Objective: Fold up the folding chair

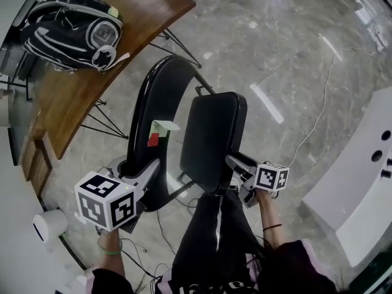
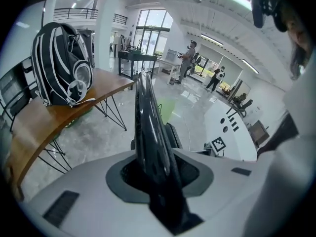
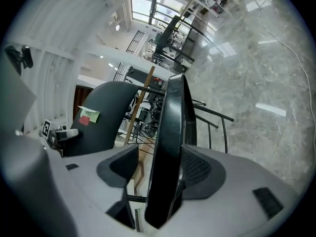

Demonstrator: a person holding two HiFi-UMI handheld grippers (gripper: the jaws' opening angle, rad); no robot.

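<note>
Two grippers on a folding chair (image 1: 164,84), left gripper (image 1: 139,171) clamped on backrest (image 2: 148,127), right gripper (image 1: 236,164) jaws apart around seat (image 3: 170,132).

My left claw (image 2: 158,181) is clamped on the chair back (image 2: 148,127). It's a glossy black curved panel, seen edge-on and rising straight up from between the dark pads, w/ both pads pressing on it. A 2nd dark panel (image 2: 174,135) sits just behind it, to the right. At left, a black-and-white backpack (image 2: 61,65) stands upright on a curved wooden table (image 2: 44,120) w/ thin black wire legs. Below is a grey marble floor (image 2: 94,132). At right, a white counter (image 2: 232,127), and near it a cube w/ a square marker (image 2: 218,143). A few ppl stand well back by the windows, too small for detail.
</note>
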